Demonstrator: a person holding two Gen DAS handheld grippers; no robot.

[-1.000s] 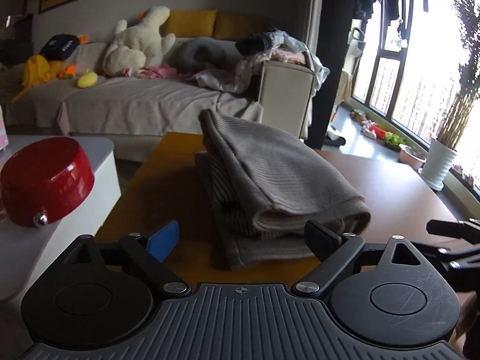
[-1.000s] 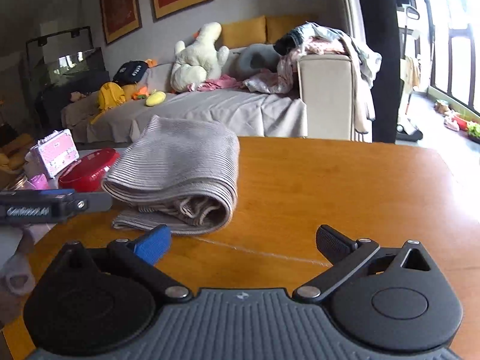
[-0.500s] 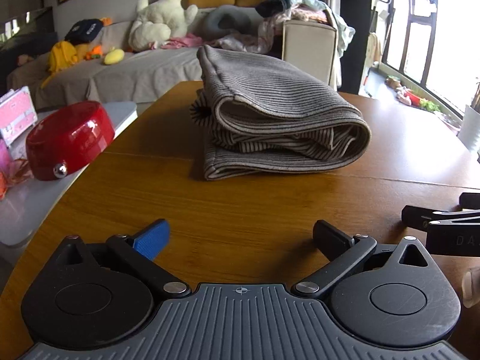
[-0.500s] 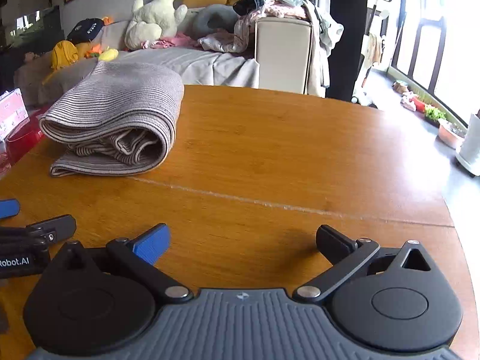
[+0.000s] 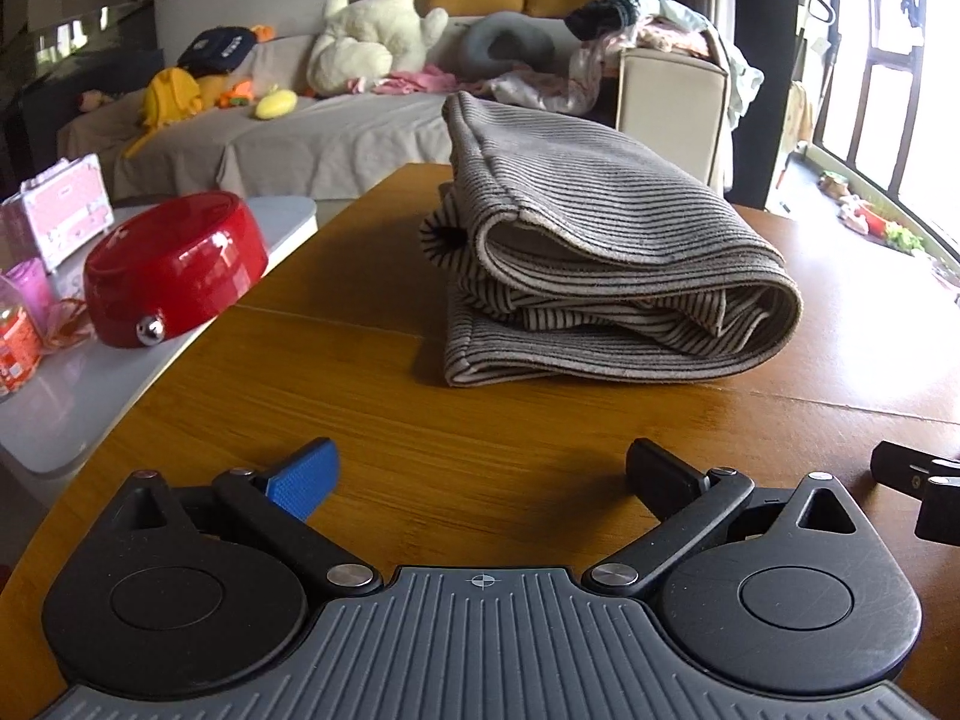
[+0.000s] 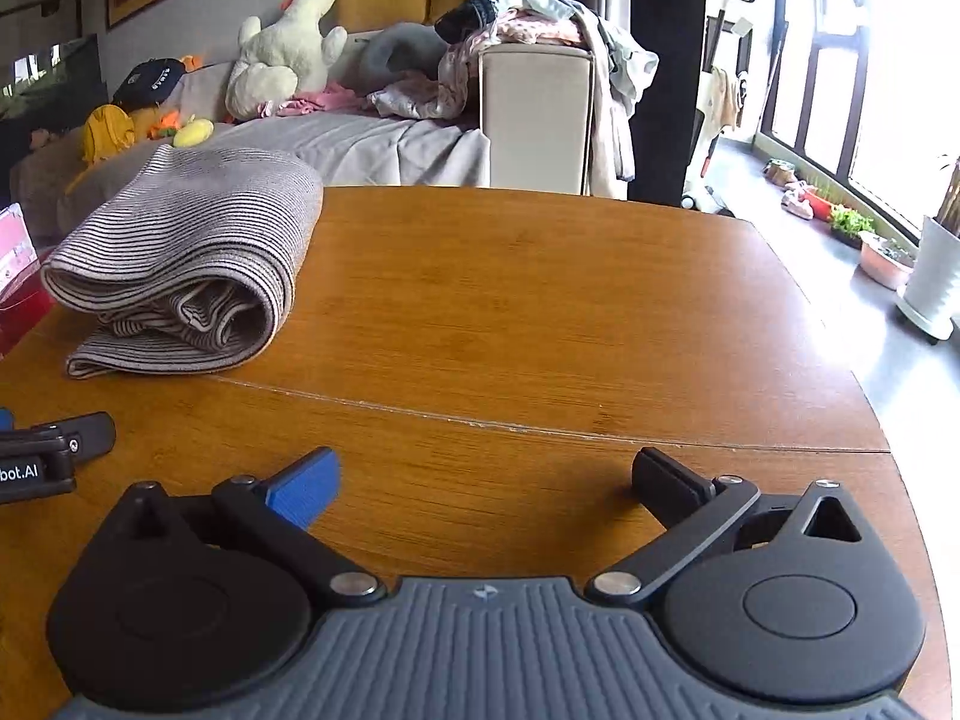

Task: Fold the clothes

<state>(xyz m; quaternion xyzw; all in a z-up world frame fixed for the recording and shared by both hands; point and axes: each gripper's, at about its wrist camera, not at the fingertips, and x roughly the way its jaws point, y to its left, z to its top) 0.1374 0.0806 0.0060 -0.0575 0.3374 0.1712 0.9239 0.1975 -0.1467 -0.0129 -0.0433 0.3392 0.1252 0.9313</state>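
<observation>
**benchwarmer:** So what changed over the last second? The left gripper [image 5: 480, 474] was right up against the folded striped garment [image 5: 600, 264], nearly on top of it. Now there's a wide strip of bare wooden table [image 5: 420, 420] between its fingertips and the bundle. Both tools have pulled back toward the near edge.

**foldfan:** Same on the other side. The right gripper [image 6: 485, 477] has backed off too, and from its camera the striped garment [image 6: 180, 264] sits off to the left, toward the table's far left part, well apart from the fingers.

**benchwarmer:** Claw state? Both look spread wide to me, blue pad on one side, black on the other, nothing between them but tabletop.

**foldfan:** Yep, both empty and fully apart. You can see the tip of the left tool poking in at the right camera's left edge, so they're side by side.

**benchwarmer:** And the garment itself hasn't budged. Stacked in several layers, rounded fold facing the right, lying flat on the wood.

**foldfan:** My read: this piece is done. Backing away with open fingers looks like a release-and-retreat. The red bowl [image 5: 174, 270] on the side table isn't involved.

**benchwarmer:** The top layer bulges a bit, might spring open. Just a guess.
</observation>
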